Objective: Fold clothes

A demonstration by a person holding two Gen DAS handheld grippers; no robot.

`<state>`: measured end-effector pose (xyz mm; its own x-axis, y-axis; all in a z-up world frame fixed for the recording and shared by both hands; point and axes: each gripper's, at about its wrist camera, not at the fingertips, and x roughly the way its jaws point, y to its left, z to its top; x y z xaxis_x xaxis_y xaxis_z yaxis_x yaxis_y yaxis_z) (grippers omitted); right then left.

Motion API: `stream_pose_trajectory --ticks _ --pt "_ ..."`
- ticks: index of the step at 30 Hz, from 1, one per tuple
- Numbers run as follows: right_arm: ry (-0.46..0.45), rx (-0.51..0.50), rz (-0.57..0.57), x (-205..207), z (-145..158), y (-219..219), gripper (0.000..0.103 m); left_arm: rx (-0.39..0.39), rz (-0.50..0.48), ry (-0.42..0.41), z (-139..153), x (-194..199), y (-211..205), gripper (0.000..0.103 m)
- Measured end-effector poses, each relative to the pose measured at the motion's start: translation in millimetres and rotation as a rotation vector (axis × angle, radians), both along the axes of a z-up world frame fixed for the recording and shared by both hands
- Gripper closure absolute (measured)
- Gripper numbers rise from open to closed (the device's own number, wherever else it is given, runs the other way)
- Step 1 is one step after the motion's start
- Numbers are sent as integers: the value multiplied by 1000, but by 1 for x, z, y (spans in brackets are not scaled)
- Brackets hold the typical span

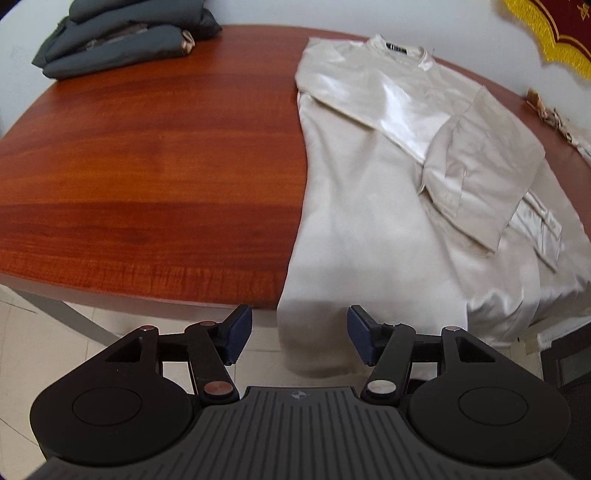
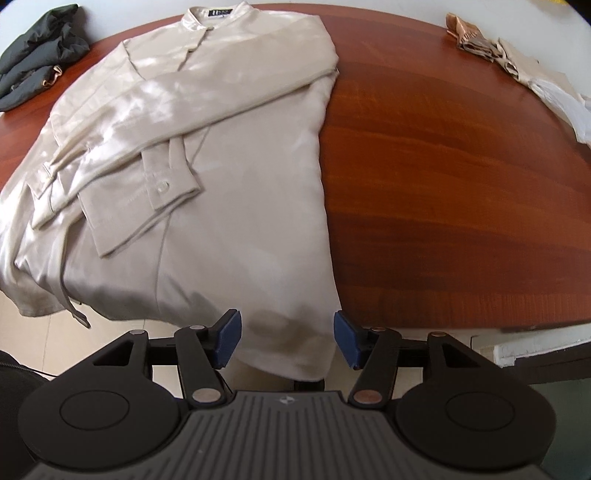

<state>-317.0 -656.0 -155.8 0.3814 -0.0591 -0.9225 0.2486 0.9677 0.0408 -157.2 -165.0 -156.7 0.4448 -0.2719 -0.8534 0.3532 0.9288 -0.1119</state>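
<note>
A shiny cream shirt (image 1: 373,192) lies face up on the reddish wooden table (image 1: 155,155), collar at the far side, both sleeves folded across the chest, its hem hanging over the near edge. My left gripper (image 1: 300,338) is open just off the table edge, its blue pads either side of the hem's left corner. In the right wrist view the same shirt (image 2: 236,177) fills the left half of the table (image 2: 461,184). My right gripper (image 2: 287,339) is open around the hem's right corner, holding nothing.
A folded dark grey garment (image 1: 122,37) sits at the table's far left corner. Crumpled tan and white cloth (image 2: 517,62) lies at the far right. A red and gold hanging (image 1: 554,33) is on the wall. Pale floor tiles show below the table edge.
</note>
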Motion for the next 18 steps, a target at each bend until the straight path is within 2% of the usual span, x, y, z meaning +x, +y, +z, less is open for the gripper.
stream_pose_trajectory --ticks 8,18 --pt "39 7 -57 -17 -18 -16 41 5 -25 28 -14 2 0 43" --pt "-10 118 -84 -22 -31 -35 41 -10 -44 38 -23 3 -2 43"
